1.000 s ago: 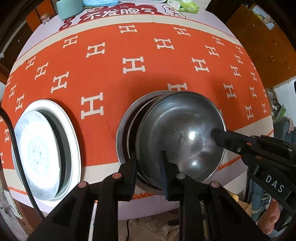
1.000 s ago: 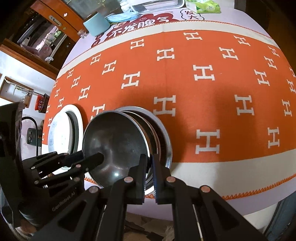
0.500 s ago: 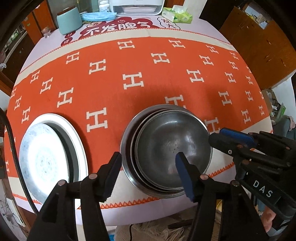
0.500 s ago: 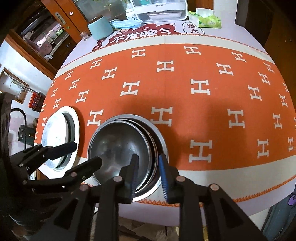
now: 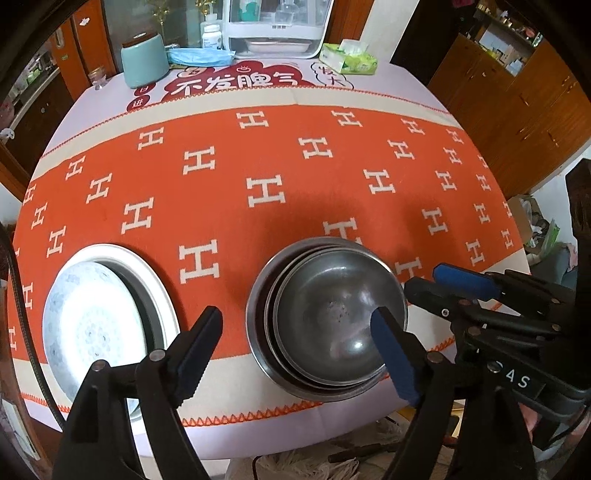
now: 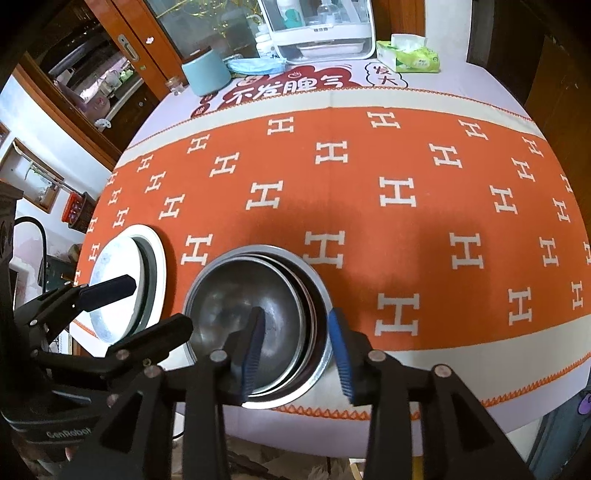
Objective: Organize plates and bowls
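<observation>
Bright, sharp, fisheye-warped edges

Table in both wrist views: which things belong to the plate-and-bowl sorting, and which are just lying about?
Part of the job:
- nested steel bowls, near the front edge
- stacked white plates, beside the bowls
- left gripper and right gripper, jaws opening, holding nothing

Just lying about, at the far edge:
- teal canister
- tissue pack
- white appliance
- white pill bottle
</observation>
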`<state>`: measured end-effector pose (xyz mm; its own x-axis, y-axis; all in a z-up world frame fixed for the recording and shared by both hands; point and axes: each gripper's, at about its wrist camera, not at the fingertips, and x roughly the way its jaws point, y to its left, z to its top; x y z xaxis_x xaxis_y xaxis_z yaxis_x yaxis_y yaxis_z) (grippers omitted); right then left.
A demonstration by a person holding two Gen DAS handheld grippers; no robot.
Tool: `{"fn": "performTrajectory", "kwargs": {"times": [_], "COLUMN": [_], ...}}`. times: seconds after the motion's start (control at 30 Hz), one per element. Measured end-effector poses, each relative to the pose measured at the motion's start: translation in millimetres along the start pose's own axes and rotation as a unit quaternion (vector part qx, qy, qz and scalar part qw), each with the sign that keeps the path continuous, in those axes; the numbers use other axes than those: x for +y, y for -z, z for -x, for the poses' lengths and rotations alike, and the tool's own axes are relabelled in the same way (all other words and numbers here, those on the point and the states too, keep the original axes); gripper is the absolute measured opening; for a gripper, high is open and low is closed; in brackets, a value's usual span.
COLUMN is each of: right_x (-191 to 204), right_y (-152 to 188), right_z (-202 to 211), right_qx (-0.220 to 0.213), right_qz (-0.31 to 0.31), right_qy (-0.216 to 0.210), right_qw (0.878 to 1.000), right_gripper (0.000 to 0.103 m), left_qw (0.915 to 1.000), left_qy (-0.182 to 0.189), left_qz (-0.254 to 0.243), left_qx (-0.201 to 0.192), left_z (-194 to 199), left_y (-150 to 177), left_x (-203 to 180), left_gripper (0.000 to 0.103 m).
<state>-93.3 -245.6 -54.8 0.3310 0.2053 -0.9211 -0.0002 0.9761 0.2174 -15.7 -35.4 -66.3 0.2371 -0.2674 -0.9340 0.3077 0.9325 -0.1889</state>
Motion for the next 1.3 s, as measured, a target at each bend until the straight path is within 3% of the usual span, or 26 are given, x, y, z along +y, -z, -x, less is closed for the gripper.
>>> {"fn": "performTrajectory", "kwargs": {"times": [0.3,0.4,0.53,0.73,1.07,1.3], "right_x": [1.9,0.8,-2.3,-12.8,-36.4,-42.0], "right_y": [1.3,2.5,5.8,10.4,12.8,12.4], "right_z": [12.9,13.5,11.0,1.0,-20.5,-36.4], "right_qx": [-0.034,-0.043,-0.049,-0.031,0.006,0.029], "right_qz": [0.013,0.019,0.026,0.015,-0.040,-0.053], "right_qy": [-0.007,-0.004,0.005,0.002,-0.051,-0.066], "right_qw": [0.999,0.999,0.998,0.999,0.998,0.996], "right_gripper": [0.044,0.052,0.060,0.062,0.062,0.062], "left_qw": [0.9996,0.9995,0.9996,0.9992,0.9951,0.9900], "left_qy": [-0.016,-0.023,0.000,0.012,0.058,0.084], "left_qz": [0.010,0.009,0.024,0.037,0.070,0.097], "left_qx": [-0.020,-0.021,-0.013,-0.003,0.038,0.059], "left_z": [3.1,-1.2,-9.6,-21.2,-47.3,-63.4], "left_y": [-1.4,-0.5,0.8,2.5,6.4,8.2], "left_x": [8.6,12.3,19.5,26.0,40.4,52.1], "left_gripper": [0.082,0.085,0.087,0.088,0.088,0.088]}}
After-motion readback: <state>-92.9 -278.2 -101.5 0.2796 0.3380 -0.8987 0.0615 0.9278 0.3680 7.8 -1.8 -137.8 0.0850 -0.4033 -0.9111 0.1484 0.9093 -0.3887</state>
